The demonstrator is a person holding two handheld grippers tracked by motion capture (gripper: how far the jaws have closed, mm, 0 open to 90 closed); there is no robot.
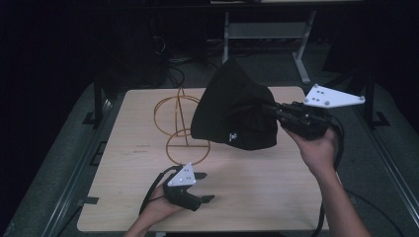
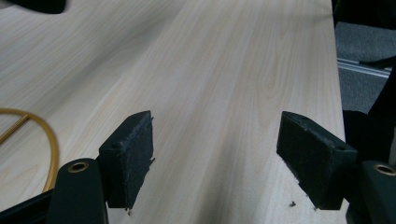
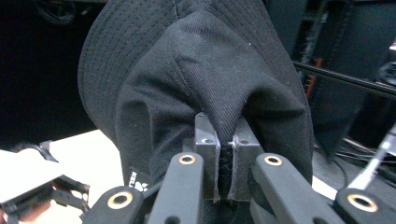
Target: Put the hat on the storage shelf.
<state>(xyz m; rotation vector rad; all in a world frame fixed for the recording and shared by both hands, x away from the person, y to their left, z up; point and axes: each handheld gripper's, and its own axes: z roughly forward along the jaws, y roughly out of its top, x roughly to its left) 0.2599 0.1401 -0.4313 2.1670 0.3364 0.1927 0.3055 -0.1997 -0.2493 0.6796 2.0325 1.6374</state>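
A black bucket hat [image 1: 232, 108] hangs in the air over the back right of the wooden table [image 1: 257, 187]. My right gripper [image 1: 269, 109] is shut on a fold of its fabric. In the right gripper view the hat [image 3: 187, 70] bulges over the closed right gripper [image 3: 225, 144], with cloth pinched between the pads. A gold wire stand [image 1: 178, 123], made of an upright hoop and a flat base ring, sits left of the hat. My left gripper [image 1: 205, 186] rests low near the front edge, open, with nothing between its jaws [image 2: 217, 154]. Part of the stand's ring [image 2: 46, 135] lies to its left.
Bare tabletop [image 2: 210, 70] stretches ahead of the left gripper. Metal rails run along both sides of the table, and a dark floor with cables and a grey frame [image 1: 267, 29] lies behind it.
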